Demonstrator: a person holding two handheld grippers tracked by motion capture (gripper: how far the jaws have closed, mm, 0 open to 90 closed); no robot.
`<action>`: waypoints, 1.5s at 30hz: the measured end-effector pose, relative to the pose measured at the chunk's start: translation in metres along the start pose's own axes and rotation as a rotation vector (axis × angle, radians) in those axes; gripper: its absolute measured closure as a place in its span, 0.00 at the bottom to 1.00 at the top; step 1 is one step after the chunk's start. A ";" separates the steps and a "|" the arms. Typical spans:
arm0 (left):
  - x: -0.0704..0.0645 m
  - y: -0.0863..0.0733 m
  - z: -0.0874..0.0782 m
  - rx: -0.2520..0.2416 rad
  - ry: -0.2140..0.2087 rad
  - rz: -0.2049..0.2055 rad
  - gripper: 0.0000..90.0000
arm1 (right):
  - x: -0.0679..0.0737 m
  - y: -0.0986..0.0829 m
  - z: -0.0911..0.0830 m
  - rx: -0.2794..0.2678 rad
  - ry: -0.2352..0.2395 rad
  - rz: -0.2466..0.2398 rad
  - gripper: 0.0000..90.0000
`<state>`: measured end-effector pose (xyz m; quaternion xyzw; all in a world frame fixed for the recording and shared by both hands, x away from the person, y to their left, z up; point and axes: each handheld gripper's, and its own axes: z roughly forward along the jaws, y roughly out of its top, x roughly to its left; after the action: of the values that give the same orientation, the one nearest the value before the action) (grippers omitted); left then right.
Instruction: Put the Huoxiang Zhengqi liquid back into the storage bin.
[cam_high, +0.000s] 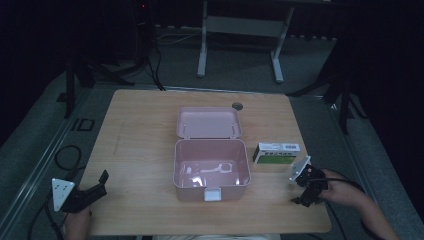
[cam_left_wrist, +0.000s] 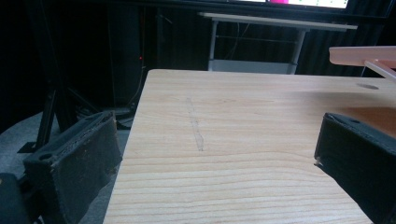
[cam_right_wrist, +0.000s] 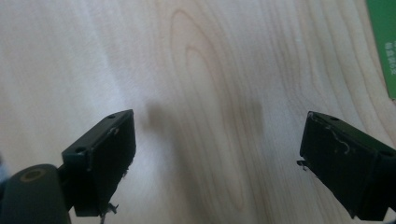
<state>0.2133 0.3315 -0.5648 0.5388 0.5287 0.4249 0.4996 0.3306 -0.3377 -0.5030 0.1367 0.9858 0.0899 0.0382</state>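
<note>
While the left gripper (cam_high: 95, 189) waits at the table's (cam_high: 140, 150) near-left corner, jaws spread wide and holding nothing, the pink box (cam_high: 211, 170) sits open at the centre with its lid (cam_high: 209, 122) laid back. Right of it lies the small green-and-white carton (cam_high: 276, 153), long axis running left to right across the table. The right gripper (cam_high: 306, 187) is the nearer one (just this side of the carton), jaws wide apart over bare wood, gripping nothing. The carton's green edge (cam_right_wrist: 386, 46) shows ahead of it, to the right.
</note>
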 end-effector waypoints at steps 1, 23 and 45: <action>0.000 0.000 0.000 0.000 0.000 0.000 0.00 | 0.000 0.003 -0.002 0.024 0.002 -0.009 0.11; 0.000 0.000 0.000 0.001 -0.002 -0.002 0.00 | 0.003 0.055 -0.003 0.259 0.071 -0.125 0.16; 0.000 0.000 0.000 0.001 -0.003 -0.005 0.00 | 0.020 0.080 -0.011 0.219 0.108 -0.221 0.12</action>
<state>0.2137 0.3318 -0.5648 0.5382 0.5298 0.4225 0.5011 0.3310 -0.2580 -0.4781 0.0256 0.9993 -0.0159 -0.0202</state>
